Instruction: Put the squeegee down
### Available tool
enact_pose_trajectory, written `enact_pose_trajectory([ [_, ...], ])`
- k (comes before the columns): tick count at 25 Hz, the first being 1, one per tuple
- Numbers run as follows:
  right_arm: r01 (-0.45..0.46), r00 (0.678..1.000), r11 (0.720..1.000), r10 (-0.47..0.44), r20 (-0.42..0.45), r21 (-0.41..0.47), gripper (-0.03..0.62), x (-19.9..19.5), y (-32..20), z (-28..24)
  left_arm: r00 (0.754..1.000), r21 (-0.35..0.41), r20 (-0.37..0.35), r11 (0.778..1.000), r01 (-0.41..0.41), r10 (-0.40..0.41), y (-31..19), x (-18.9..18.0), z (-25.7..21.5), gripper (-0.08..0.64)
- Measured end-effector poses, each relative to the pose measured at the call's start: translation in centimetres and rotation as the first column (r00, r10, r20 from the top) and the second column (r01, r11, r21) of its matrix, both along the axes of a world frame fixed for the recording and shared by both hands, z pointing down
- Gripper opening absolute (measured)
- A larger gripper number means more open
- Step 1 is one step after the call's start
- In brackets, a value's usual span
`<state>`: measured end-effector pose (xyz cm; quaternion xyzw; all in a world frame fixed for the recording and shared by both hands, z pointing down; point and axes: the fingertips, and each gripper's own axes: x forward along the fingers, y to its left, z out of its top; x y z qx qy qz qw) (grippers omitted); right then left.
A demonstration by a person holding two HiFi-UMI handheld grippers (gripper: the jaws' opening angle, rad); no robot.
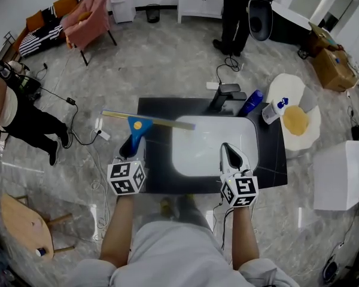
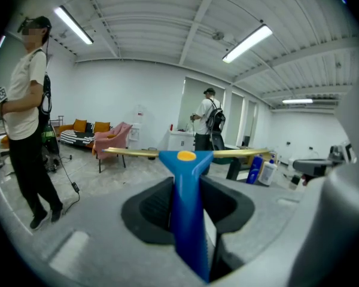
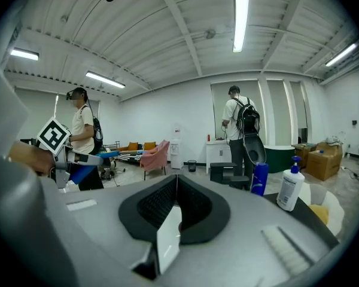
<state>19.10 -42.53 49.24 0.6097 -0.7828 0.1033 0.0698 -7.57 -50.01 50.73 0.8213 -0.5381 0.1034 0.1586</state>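
Observation:
The squeegee (image 1: 137,126) has a blue handle and a long yellow blade that lies crosswise over the left edge of the black counter (image 1: 274,160). My left gripper (image 1: 133,148) is shut on the handle and holds it just left of the white basin (image 1: 185,160). In the left gripper view the blue handle (image 2: 186,208) stands between the jaws, with the blade level ahead. My right gripper (image 1: 230,152) hovers over the basin's right side, shut and empty. In the right gripper view its black pads (image 3: 167,199) meet with nothing between them.
A black faucet (image 1: 225,95), a blue bottle (image 1: 252,102) and a white pump bottle (image 1: 273,110) stand behind the basin. A yellow cloth (image 1: 296,119) lies to the right. A white box (image 1: 341,176), a wooden stool (image 1: 25,227) and two people (image 1: 234,14) (image 1: 24,117) stand around.

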Motion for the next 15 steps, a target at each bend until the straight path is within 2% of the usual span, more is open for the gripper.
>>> enact_pose_trajectory([
  [15,0.049,0.999,0.997,-0.048,0.023,-0.058,0.004,3.8,-5.0,4.3,0.996,-0.119,0.031,0.989,0.084,-0.081,-8.8,4.9,6.9,0.132],
])
